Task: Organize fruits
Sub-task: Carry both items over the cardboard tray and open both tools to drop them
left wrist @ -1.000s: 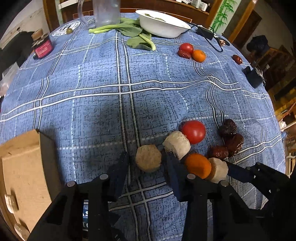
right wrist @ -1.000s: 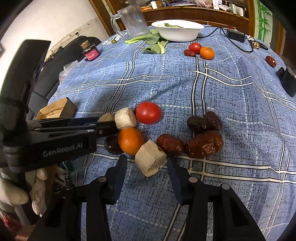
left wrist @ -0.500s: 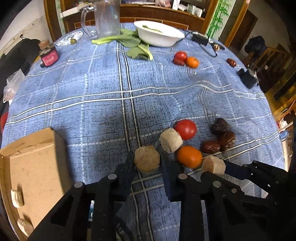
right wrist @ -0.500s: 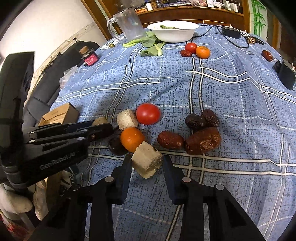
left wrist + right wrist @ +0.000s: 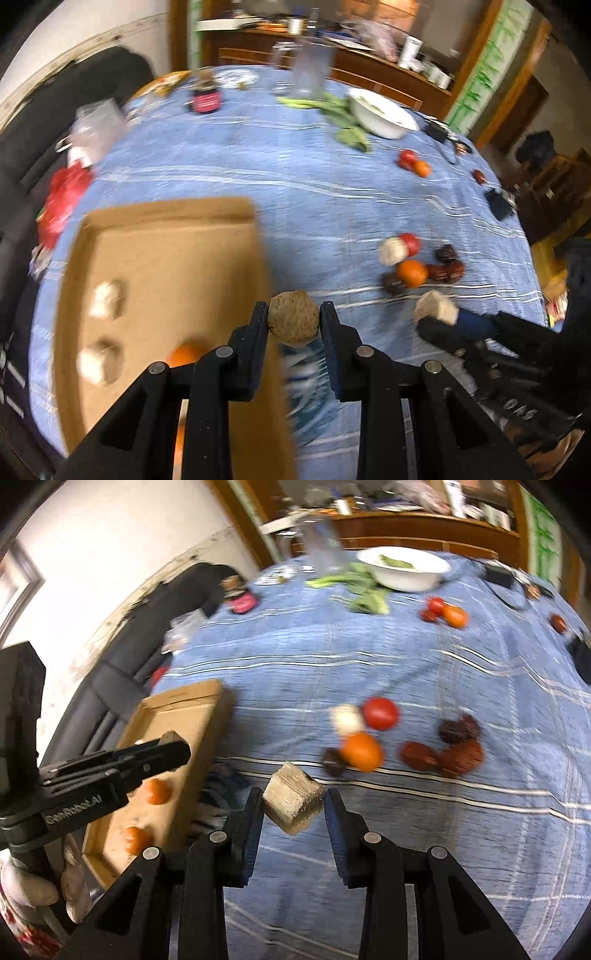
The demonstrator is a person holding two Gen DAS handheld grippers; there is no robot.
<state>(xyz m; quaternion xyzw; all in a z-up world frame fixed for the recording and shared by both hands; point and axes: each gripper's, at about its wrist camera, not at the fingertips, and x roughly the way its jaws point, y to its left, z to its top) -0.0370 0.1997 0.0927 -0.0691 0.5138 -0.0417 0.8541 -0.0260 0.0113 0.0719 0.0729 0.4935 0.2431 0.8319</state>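
My left gripper (image 5: 293, 321) is shut on a round tan fruit piece (image 5: 293, 323), lifted beside the right wall of a cardboard box (image 5: 166, 266). The box holds two pale pieces (image 5: 107, 299) and an orange (image 5: 184, 354). My right gripper (image 5: 293, 803) is shut on a tan cut chunk (image 5: 293, 803), raised over the blue cloth. That chunk (image 5: 436, 312) also shows at right in the left wrist view. On the cloth stay a pale piece (image 5: 345, 718), a tomato (image 5: 380, 712), an orange (image 5: 362, 751) and dark dates (image 5: 443, 749).
A white bowl (image 5: 404, 568), green leaves (image 5: 364, 590), a glass jug (image 5: 325, 546), a far tomato and orange (image 5: 448, 611), a red jar (image 5: 207, 99) and black gadgets (image 5: 498, 203) sit on the far cloth. A dark sofa (image 5: 122, 657) lies left of the table.
Both grippers closed on their pieces and lifted them off the cloth. Both have swung left toward the cardboard box, the left one farther; the views are motion-blurred.
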